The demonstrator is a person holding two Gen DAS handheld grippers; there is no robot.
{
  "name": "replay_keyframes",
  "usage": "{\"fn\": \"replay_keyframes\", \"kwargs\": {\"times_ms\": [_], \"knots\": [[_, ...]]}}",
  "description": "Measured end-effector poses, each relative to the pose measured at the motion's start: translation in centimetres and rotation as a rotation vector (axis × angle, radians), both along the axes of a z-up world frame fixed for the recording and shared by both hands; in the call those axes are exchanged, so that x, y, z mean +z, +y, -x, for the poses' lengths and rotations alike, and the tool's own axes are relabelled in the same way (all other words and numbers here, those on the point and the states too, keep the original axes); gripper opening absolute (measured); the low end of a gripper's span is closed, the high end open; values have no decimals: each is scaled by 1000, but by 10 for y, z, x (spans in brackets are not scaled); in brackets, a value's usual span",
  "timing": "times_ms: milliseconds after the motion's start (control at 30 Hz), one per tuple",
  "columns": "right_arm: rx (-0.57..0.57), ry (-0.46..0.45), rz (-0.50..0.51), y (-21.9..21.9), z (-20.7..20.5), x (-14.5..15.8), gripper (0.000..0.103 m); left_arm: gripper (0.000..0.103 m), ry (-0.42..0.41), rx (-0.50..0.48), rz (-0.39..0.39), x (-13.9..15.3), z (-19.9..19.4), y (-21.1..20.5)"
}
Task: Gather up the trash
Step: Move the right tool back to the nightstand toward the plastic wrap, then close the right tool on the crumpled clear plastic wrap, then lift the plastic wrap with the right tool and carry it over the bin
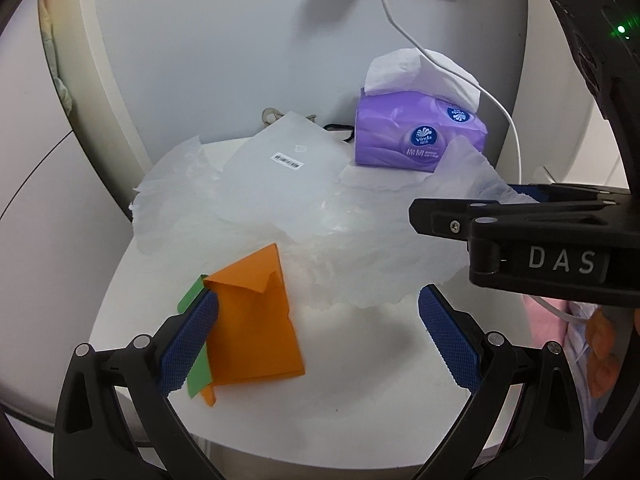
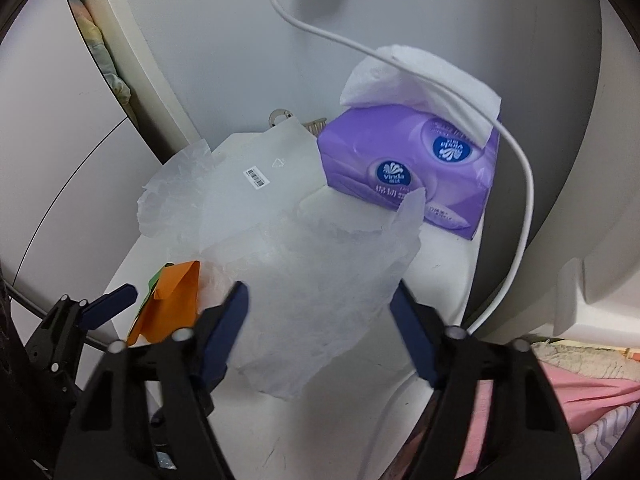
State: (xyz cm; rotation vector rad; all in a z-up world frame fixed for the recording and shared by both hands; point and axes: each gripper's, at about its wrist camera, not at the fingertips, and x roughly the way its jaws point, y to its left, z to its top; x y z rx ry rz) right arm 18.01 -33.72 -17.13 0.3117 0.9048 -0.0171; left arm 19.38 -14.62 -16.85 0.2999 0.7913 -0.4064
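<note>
– Looking at the trash, what is it made of?
– Thin stuff, mostly. A crumpled, cloudy film (image 2: 320,280) with ragged edges lies across the middle of the round white table (image 1: 360,380). Beyond it lies a smooth frosted flat bag (image 1: 280,156) with a barcode label. Near left is a matte orange paper (image 1: 256,320), folded like an envelope, on top of a green strip (image 1: 198,376).
– And where are the tools?
– The left gripper (image 1: 320,340) stands wide open and holds nothing. The orange paper sits between its jaws, hard against the left pad; whether that ribbed blue pad touches it, I cannot tell.
– The other one?
– The right gripper (image 2: 320,332) is partly open, with the near part of the film between its pads. Both pads sit at the film's edges, but the left one is blurred, so a grip is not evident.
– Which way does the paper run?
– Its long axis goes near to far, leaning a little right at the near end, with the pointed flap at the far end. The film spreads left to right, one corner peaking up toward the purple tissue pack (image 2: 400,168) far right.
– Anything else?
– A white cable (image 2: 524,208) drapes over the pack's tissue.
</note>
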Motion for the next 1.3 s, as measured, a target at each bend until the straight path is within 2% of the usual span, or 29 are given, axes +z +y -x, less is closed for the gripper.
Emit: {"fn": "replay_keyframes", "kwargs": {"times_ms": [167,267,333,467,533,833,1300], "knots": [[-1,20,-33,-2,-2,-7,48,97,5,3,7,-4,-3,-2],[5,31,-29,-1,-3,-11,37,97,0,1,4,-6,-2,-3],[10,35,-33,-1,-4,-12,25,97,-2,4,3,-7,-2,-4],[25,35,-34,0,-2,-14,20,97,-2,11,8,-7,-1,-2],[31,30,-35,1,-1,-14,11,97,-4,13,7,-7,-2,-2],[30,-38,-24,-1,11,6,8,97,-15,23,10,2,4,1],[-6,-211,24,-15,48,83,8,97,-85,48,57,52,43,5]]}}
